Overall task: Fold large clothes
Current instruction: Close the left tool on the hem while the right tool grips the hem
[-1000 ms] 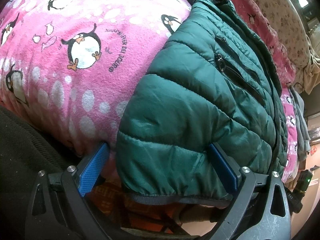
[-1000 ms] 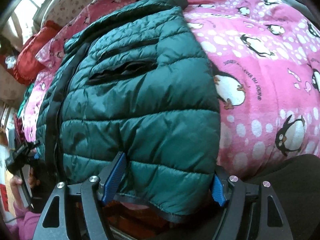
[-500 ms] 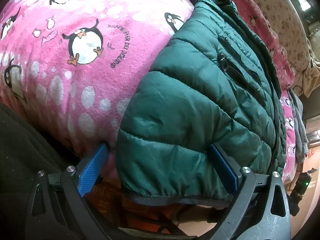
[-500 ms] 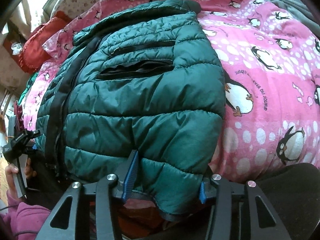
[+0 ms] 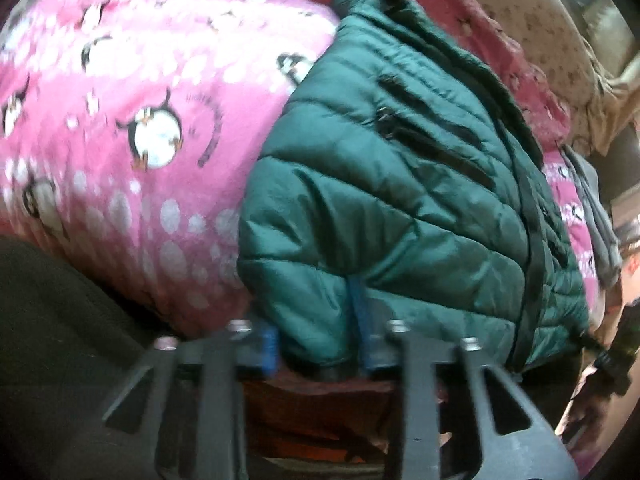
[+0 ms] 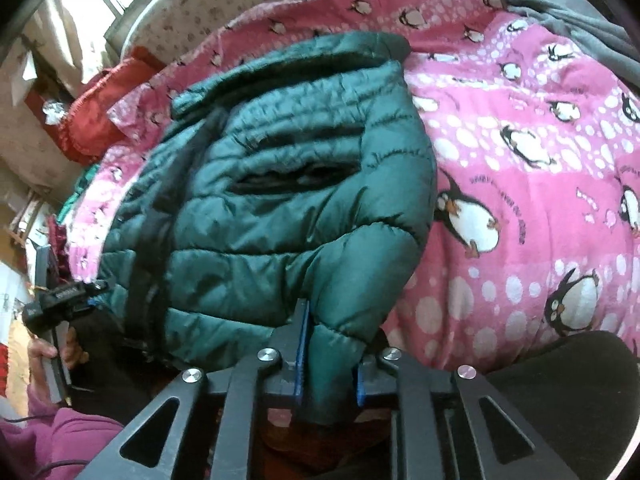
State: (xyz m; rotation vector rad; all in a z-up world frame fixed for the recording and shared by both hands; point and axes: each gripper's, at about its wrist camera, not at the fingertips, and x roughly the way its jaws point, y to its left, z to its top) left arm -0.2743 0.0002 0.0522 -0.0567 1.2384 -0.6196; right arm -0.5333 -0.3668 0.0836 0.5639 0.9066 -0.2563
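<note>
Hem of green jacket (image 5: 400,184) — pinched by both tools (image 5: 316,350) (image 6: 329,372).

Both grippers, wide open around the jacket (image 5: 400,184) hem a second ago, now pinch it. The left gripper (image 5: 316,344) is closing with a bunched fold between its blue pads; the right gripper (image 6: 330,364) clamps the hem corner. The puffy hem now puckers upward at both grips.

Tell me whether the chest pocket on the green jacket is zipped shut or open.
Open. In the right wrist view the green jacket lies on the penguin blanket, and its chest pocket gapes as a dark slit with its edges apart.
</note>
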